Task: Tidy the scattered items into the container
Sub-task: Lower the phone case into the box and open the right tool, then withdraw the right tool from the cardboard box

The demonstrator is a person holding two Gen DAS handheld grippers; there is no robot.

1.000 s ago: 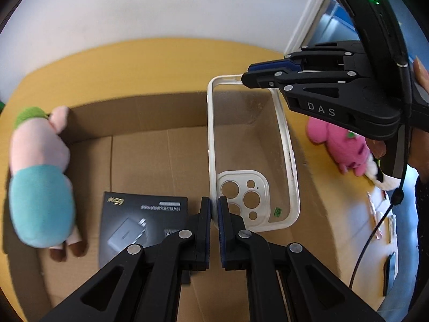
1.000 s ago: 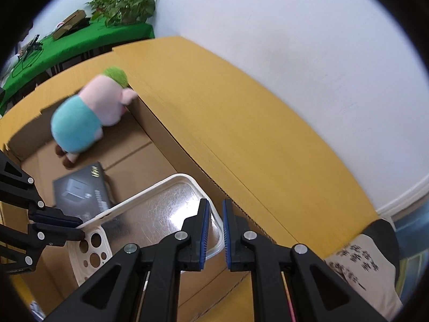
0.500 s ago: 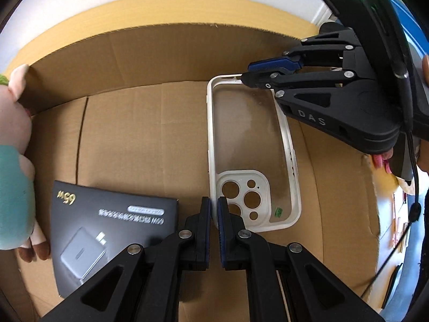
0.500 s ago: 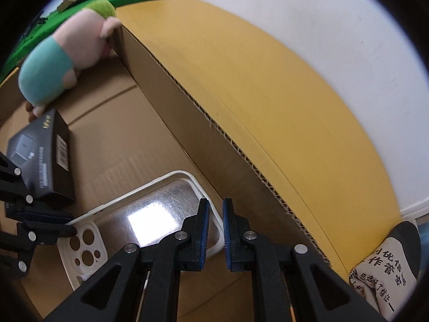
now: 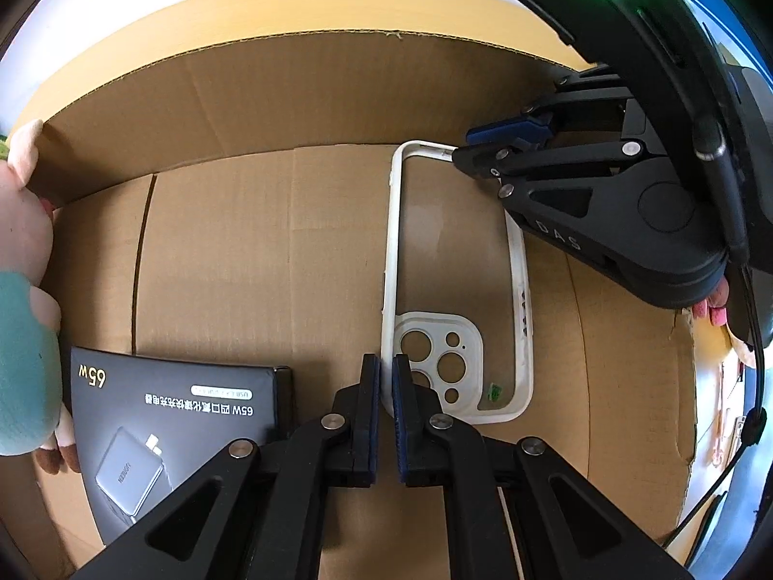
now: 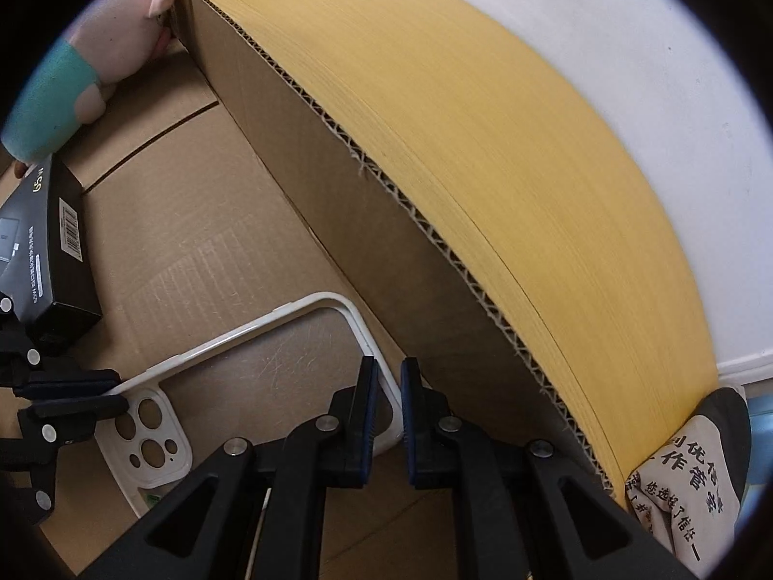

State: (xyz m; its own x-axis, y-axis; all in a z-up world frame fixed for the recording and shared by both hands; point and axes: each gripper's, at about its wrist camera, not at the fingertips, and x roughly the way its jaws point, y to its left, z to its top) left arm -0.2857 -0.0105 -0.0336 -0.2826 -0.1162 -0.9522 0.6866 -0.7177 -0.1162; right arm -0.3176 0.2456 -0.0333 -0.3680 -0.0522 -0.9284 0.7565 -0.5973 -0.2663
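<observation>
In the left wrist view, a plush pig [image 5: 24,290] leans in the box's [image 5: 290,96] far left corner, and a black charger carton [image 5: 178,411] lies on the floor beside it. Next, the left gripper [image 5: 386,377] pinches the camera-cutout corner of the phone case [image 5: 393,241] (clear back, white rim), which sits low inside the box, over its floor. At the right, the right gripper [image 5: 502,137] clamps the case's opposite end; in its own view [image 6: 389,386] the rim passes between the nearly closed fingers, close to the box wall [image 6: 338,183].
</observation>
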